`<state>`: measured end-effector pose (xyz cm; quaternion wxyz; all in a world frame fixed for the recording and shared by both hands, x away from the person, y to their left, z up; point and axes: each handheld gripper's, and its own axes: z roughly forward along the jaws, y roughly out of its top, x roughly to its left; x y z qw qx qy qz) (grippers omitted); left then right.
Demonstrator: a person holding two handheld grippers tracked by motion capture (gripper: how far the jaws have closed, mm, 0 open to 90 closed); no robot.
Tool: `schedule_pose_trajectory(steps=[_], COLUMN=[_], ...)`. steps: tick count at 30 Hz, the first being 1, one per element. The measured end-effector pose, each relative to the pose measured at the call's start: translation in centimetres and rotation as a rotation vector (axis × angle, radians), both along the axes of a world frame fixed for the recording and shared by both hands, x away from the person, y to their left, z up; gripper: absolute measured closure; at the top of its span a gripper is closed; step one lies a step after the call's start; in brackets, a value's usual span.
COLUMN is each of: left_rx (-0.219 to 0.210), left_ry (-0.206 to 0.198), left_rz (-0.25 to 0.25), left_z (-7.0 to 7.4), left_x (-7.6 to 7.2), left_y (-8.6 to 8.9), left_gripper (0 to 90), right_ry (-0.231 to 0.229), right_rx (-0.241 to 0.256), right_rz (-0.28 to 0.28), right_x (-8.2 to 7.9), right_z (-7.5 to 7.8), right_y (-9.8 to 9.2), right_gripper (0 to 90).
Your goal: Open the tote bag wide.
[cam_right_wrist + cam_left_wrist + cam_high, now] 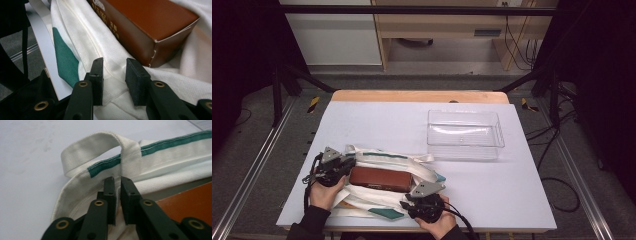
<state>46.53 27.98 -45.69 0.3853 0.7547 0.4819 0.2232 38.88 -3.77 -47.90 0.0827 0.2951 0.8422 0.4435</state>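
Observation:
A white canvas tote bag [384,159] with green trim lies flat at the table's front left, and a brown carton [379,179] rests on its cloth. At the bag's left end, my left gripper [347,164] is shut on the bag's rim. In the left gripper view the jaws [117,181] pinch the rim just below the base of a handle loop [90,145], with the carton [190,202] at lower right. My right gripper [407,202] sits at the bag's front right. Its jaws [113,65] are open, astride a seam of the white cloth [82,37], just short of the carton's end [150,27].
A clear plastic bin [464,150] stands empty at the back right of the white-covered table [377,120]. The bag's front green corner [387,214] lies close to the table's near edge. Dark frame rails and cables run beside the table.

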Motion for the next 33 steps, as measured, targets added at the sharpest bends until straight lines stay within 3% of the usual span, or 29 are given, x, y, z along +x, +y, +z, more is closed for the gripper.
schedule_pose_trajectory(steps=[1,3,4,6,7,8,9,11,14,15,16,20,21,27,30,33], left_rx=[-0.027,-0.041,-0.041,-0.039,-0.058,-0.058,-0.064,-0.072,-0.002,0.043,0.043,0.105,0.102,0.127,0.121,0.120], left_ry=[-0.005,-0.040,-0.040,-0.078,-0.098,-0.098,-0.110,-0.112,-0.095,-0.060,-0.060,0.004,0.023,0.019,0.021,0.020], left_rz=[-0.007,-0.009,-0.009,0.012,0.013,0.013,0.003,-0.033,-0.104,-0.137,-0.137,-0.161,-0.160,-0.157,-0.158,-0.159], left_z=[0.3,1.4,1.4,2.4,3.3,3.3,3.9,4.3,4.1,3.4,3.4,1.4,0.7,0.3,0.2,0.2], left_x=[-0.3,-1.1,-1.1,-1.9,-2.7,-2.7,-3.6,-4.7,-6.4,-7.1,-7.1,-7.9,-8.1,-8.3,-8.3,-8.2], left_y=[0.2,0.7,0.7,1.3,1.8,1.8,2.0,1.9,0.6,0.0,0.0,-0.2,-0.1,-0.4,-0.3,-0.3], left_gripper=[78.8,72.6,71.2,70.8,72.7,75.4,75.4,83.7,89.4,89.9,89.9,89.9,89.9,89.7,89.7,89.5], right_ry=[-0.006,-0.039,-0.039,-0.075,-0.098,-0.098,-0.107,-0.131,-0.127,-0.113,-0.113,-0.098,-0.104,-0.102,-0.090,-0.104], right_rx=[0.002,0.014,0.014,0.041,0.060,0.060,0.067,0.077,0.072,0.062,0.062,0.009,-0.031,-0.076,-0.101,-0.106], right_rz=[0.002,-0.002,-0.002,-0.020,-0.045,-0.045,-0.058,-0.084,-0.119,-0.127,-0.127,-0.147,-0.172,-0.245,-0.245,-0.247], right_x=[0.0,0.0,0.0,0.3,0.6,0.6,0.7,1.2,2.3,2.9,2.9,3.8,4.3,5.5,6.0,5.8], right_z=[0.2,1.2,1.2,2.3,3.1,3.1,3.4,4.3,4.8,4.5,4.5,3.3,2.7,1.2,0.1,0.1], right_y=[0.0,-0.4,-0.4,-1.1,-1.8,-1.8,-2.1,-2.8,-2.9,-2.6,-2.6,-1.7,-1.4,-2.1,-2.0,-1.9], right_gripper=[66.3,64.0,64.0,65.8,68.5,68.5,70.5,79.2,88.2,90.0,90.0,90.0,90.0,90.0,90.0,90.0])
